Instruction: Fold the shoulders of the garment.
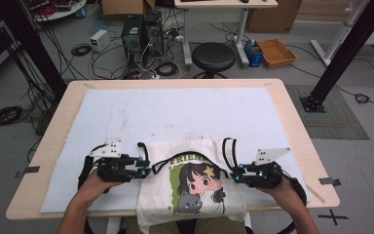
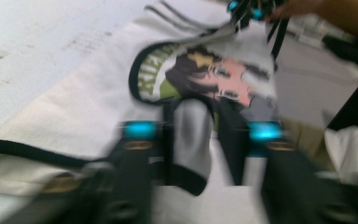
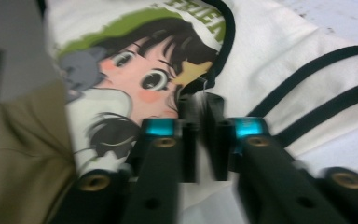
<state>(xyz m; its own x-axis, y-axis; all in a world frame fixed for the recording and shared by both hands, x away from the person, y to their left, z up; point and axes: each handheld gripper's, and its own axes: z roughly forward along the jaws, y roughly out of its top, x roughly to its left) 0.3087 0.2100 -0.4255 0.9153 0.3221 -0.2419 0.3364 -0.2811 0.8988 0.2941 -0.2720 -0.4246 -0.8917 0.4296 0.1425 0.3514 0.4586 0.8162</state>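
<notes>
A white shirt (image 1: 195,183) with black trim lies at the 6 o'clock edge of the surface (image 1: 53,141), its lower part hanging over the rim toward the person's lap. Its print shows a dark-haired cartoon girl with a yellow star in her hair and a grey cat, under a green band with letters reading "FRIEND", cut off by a fold. The left claw (image 1: 143,171) sits at the shirt's 9 o'clock side; in the left gripper view its jaws stand apart with a black-edged fold of cloth between them, though blur hides whether the pads press on it. The right claw (image 1: 233,176) sits at the shirt's 3 o'clock side; in the right gripper view its jaws are set close together over the cloth beside two black straps, and whether they pinch any fabric cannot be told. A white mat (image 1: 175,112) covers the surface under the shirt. Beyond the surface at 12 o'clock stands a black stool (image 1: 213,56).
</notes>
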